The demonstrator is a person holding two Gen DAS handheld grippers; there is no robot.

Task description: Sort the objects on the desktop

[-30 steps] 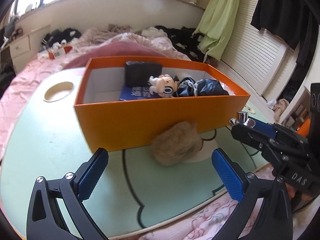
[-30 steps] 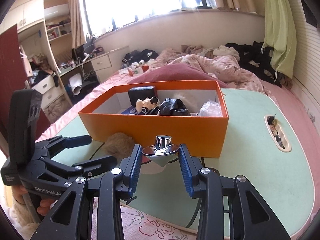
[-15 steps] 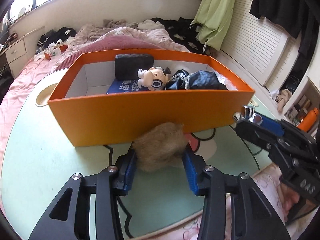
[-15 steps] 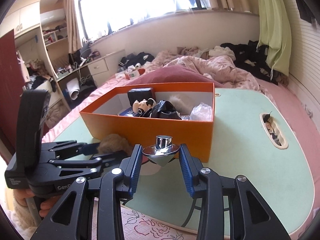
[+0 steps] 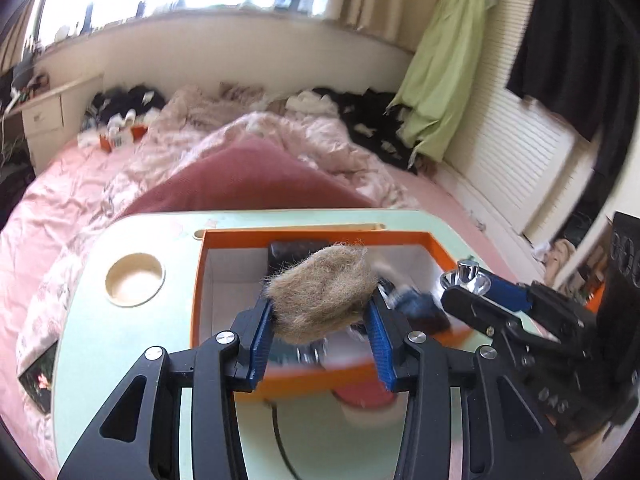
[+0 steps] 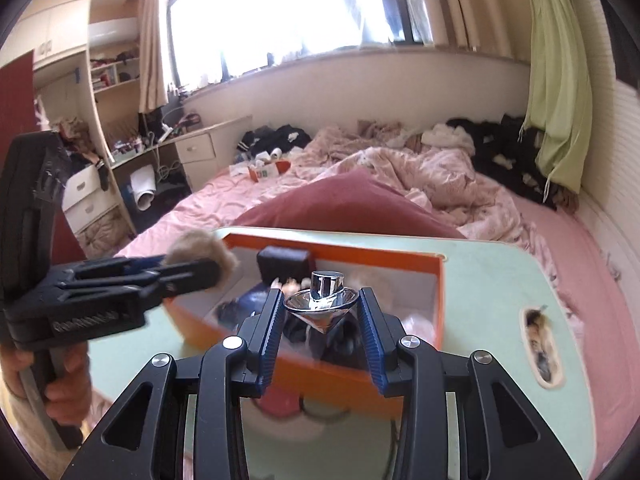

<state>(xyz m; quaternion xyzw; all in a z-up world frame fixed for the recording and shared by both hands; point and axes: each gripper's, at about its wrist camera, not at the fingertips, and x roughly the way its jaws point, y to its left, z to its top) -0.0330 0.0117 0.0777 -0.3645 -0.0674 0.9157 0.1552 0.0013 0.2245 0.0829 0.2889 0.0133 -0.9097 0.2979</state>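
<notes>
A tan fluffy pom-pom (image 5: 322,294) hangs in the air, and my left gripper (image 5: 320,326) is shut on it above the near edge of the orange box (image 5: 316,374). My right gripper (image 6: 322,316) is shut on a shiny metal spinning top (image 6: 322,302), held over the same orange box (image 6: 438,292). The box holds a black case (image 6: 284,260), a small figure and dark crumpled items, partly hidden by both grippers. In the right wrist view the left gripper (image 6: 200,270) with the pom-pom (image 6: 198,246) is at the left, a hand on its handle.
The box stands on a pale green lap table (image 5: 132,344) with a round cup recess (image 5: 135,279) at left and an oval slot (image 6: 540,350) at right. A pink bed with a dark red pillow (image 6: 352,206) and heaped clothes lies behind.
My left gripper closed on the pom-pom lying in front of the box and lifted it above the box edge. My right gripper rose too, still holding the spinning top.
</notes>
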